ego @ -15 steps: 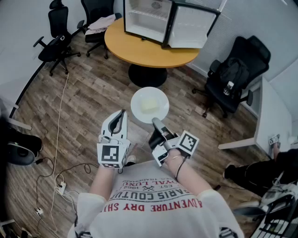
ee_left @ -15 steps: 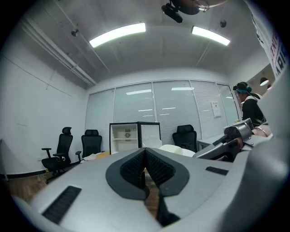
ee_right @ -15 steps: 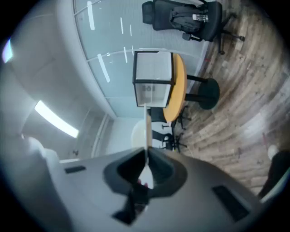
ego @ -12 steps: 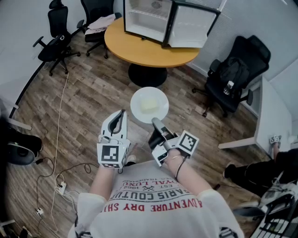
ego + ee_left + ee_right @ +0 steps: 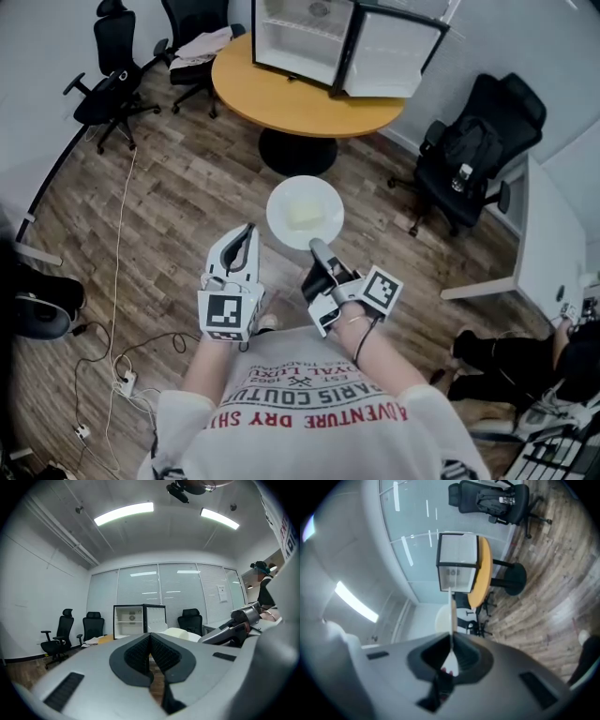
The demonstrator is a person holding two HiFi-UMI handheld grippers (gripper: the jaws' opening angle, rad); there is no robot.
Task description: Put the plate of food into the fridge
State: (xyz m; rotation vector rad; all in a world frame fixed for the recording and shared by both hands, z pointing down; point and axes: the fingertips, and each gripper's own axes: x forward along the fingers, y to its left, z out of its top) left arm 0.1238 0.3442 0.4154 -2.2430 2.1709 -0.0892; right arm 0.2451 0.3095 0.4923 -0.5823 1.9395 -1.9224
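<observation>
A white plate (image 5: 305, 213) with a pale block of food (image 5: 305, 215) hangs above the wooden floor. My right gripper (image 5: 317, 247) is shut on its near rim; in the right gripper view the plate (image 5: 451, 616) shows edge-on between the pads. My left gripper (image 5: 247, 232) is held beside it, to the left, shut and empty; its pads (image 5: 150, 651) meet. The small fridge (image 5: 302, 37) stands open on the round orange table (image 5: 291, 97) ahead, its door (image 5: 389, 56) swung right. The fridge (image 5: 130, 620) also shows in the left gripper view.
Black office chairs stand at the left (image 5: 114, 80), the back (image 5: 192, 37) and the right (image 5: 473, 145). A white desk (image 5: 539, 244) is at the right. Cables and a power strip (image 5: 122, 380) lie on the floor at the left. A seated person's legs (image 5: 511, 361) show at lower right.
The view has shifted slightly; the plate and both grippers sit a little lower and right in the frame, and the fridge sits slightly nearer. Both grips are unchanged.
</observation>
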